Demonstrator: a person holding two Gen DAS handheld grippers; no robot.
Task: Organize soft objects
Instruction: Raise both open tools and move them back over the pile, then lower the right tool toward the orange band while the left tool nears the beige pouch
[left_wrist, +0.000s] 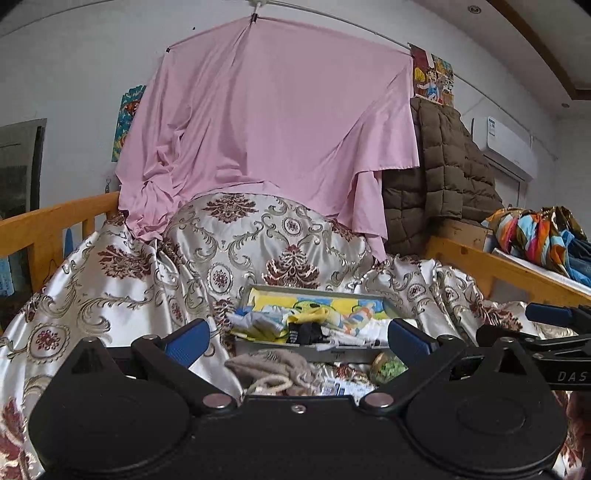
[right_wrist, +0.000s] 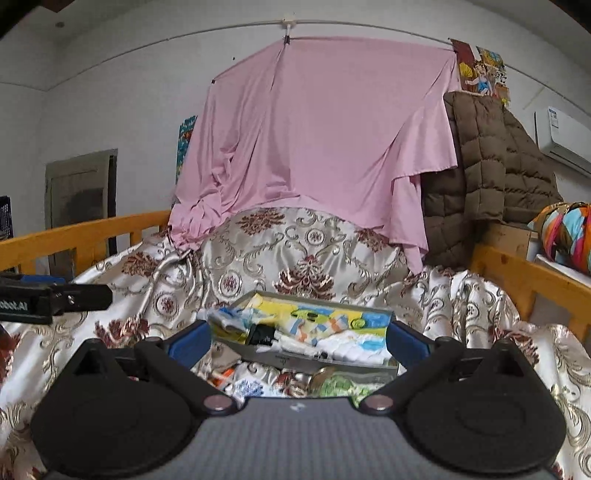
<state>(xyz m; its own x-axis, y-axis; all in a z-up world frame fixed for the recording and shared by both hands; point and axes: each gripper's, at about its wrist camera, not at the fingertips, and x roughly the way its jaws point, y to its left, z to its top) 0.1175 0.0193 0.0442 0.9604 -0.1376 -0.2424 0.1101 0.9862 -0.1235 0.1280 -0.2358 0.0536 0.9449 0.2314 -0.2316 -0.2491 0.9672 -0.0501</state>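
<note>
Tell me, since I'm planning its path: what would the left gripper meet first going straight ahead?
Probably the beige knitted item lying between the open left gripper and the grey box; depth is unclear.

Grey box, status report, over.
Both hand-held grippers open, empty. Grey box holds small clothes; beige knit piece lies outside, nearest. Nothing blocking.

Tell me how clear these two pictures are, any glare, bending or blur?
Left wrist view: even daylight, sheen on the satin bedspread, bed rail bowed by the fisheye, left gripper body close and soft. Right wrist view: same soft light, glare on the bedspread, wall wire curved, gray box fairly sharp.
</note>
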